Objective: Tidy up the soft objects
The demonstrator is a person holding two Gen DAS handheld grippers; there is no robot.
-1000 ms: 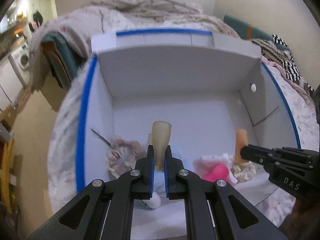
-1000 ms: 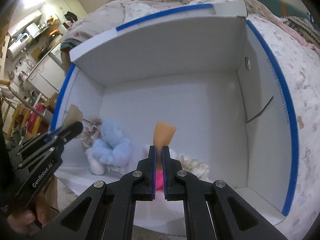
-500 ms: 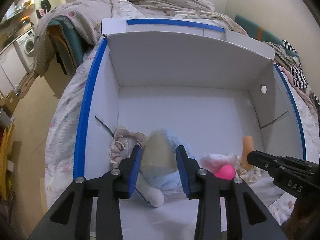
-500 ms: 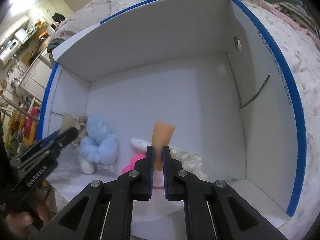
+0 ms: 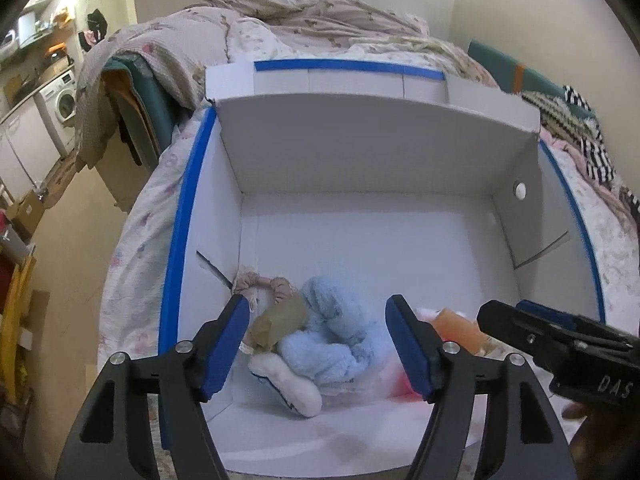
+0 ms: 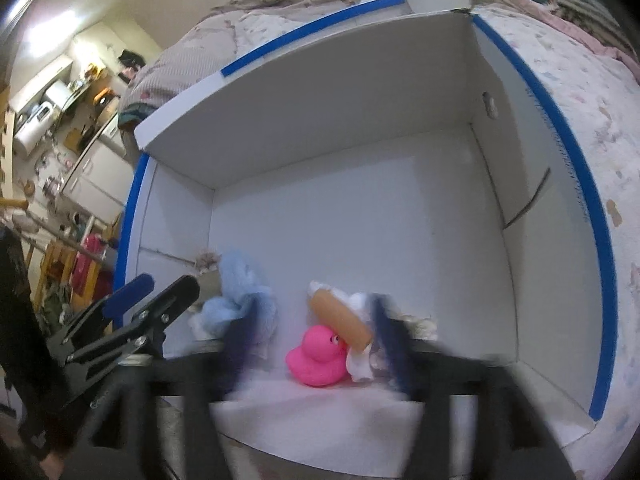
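Observation:
A white box (image 5: 360, 240) with blue-taped rims lies on a bed. In its near part lie a light blue plush (image 5: 336, 332), a frilly pink scrunchie (image 5: 260, 286) and a pink rubber duck (image 6: 318, 354). My left gripper (image 5: 320, 344) is open above the plush; an olive foam piece (image 5: 280, 322) lies free beside its left finger. My right gripper (image 6: 316, 344) is open and blurred; an orange foam piece (image 6: 340, 318) tilts loose between its fingers, over the duck and a white fluffy item (image 6: 360, 308). The orange piece also shows in the left wrist view (image 5: 456, 326).
The bed has a floral cover (image 5: 132, 260) and rumpled blankets (image 5: 304, 24) behind the box. A washing machine (image 5: 60, 100) and shelves stand at the far left. The left gripper also shows in the right wrist view (image 6: 120, 320).
Both grippers opened. The left let go of the olive foam piece, which dropped beside the plush. The right let go of the orange foam piece, now tilting over the duck.

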